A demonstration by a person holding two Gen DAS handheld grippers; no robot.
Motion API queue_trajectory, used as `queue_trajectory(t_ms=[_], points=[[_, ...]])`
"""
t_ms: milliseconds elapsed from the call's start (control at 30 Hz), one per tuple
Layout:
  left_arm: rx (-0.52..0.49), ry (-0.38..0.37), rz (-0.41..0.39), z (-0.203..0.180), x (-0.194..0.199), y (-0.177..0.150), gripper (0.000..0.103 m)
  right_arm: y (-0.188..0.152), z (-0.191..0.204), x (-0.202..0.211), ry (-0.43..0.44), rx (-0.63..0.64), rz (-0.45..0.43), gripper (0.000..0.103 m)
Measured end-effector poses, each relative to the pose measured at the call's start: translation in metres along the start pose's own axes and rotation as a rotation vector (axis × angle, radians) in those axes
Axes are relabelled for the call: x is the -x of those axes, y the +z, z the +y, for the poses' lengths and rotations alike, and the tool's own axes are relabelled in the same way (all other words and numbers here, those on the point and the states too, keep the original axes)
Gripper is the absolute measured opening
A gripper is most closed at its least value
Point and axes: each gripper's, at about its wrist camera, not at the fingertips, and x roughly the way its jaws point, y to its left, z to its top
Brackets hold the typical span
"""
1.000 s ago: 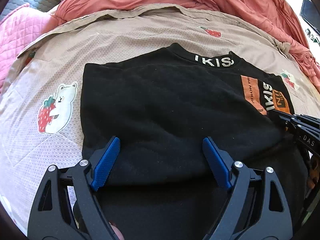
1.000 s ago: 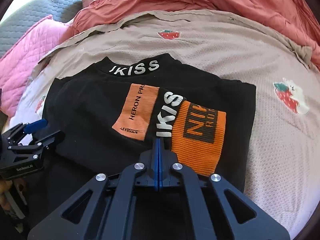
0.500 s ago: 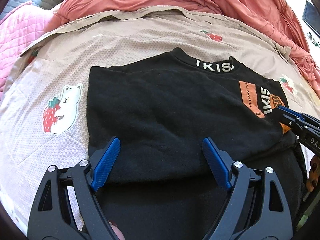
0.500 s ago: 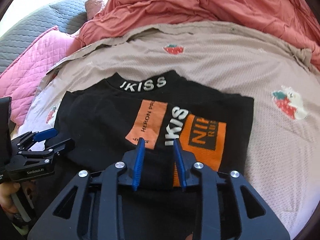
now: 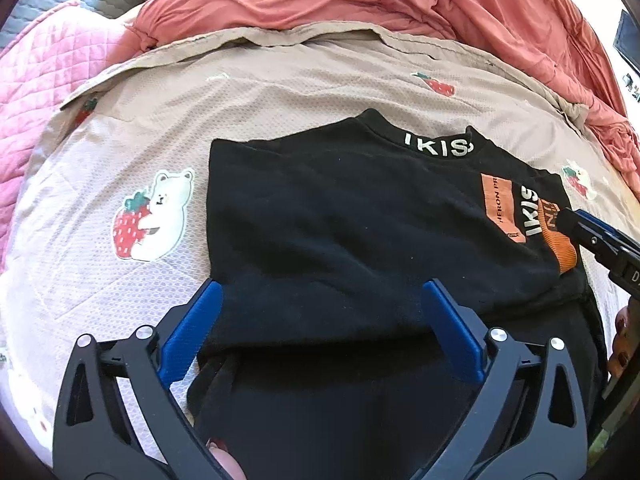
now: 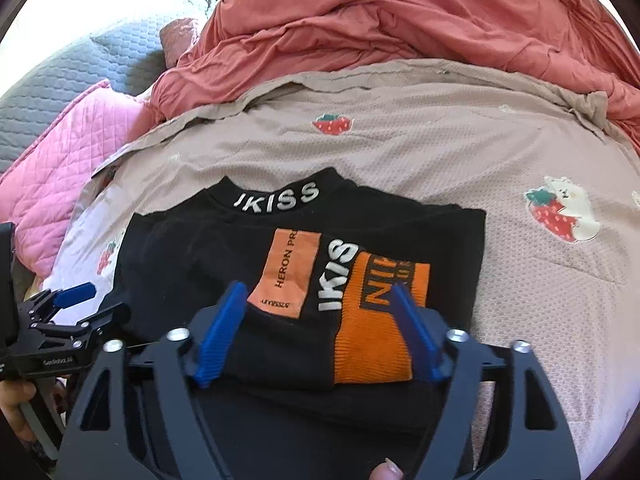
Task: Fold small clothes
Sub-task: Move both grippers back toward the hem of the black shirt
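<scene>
1. Left gripper: jaws spread wide, just opened further; blue pads straddling the near folded edge of the black top, nothing clamped.
2. Right gripper: jaws just swung apart from closed, now wide; pads flanking the orange patch, cloth between them but not pinched.
3. Black top: lying folded on the beige strawberry-print sheet, lower part doubled up over the chest.
4. Orientation: collar with white lettering pointing away from both cameras toward the red quilt; long axis now running left to right across the sheet.
5. Fingertip visible at bottom edge.
</scene>
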Motion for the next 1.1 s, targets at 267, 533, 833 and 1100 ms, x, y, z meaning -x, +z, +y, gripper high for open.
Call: queue_trajectory(t_ms=[267,533,833,1100], points=[[-0.002,0.016,-0.036,0.000,0.016,0.005,0.094,0.004,-0.001,0.009,-0.016,-0.001,-0.047,0.094],[0.002,0.009,-0.070,0.001,0.035,0.004,0.094,0.006,0.002,0.026,-0.014,0.017,-0.098,0.096],[0.003,-0.003,-0.109,0.006,0.061,0.001,0.094,-0.001,0.007,0.063,-0.018,0.042,-0.166,0.096],[0.013,-0.014,-0.135,0.015,0.082,-0.007,0.094,-0.009,0.014,0.095,-0.019,0.016,-0.207,0.098]])
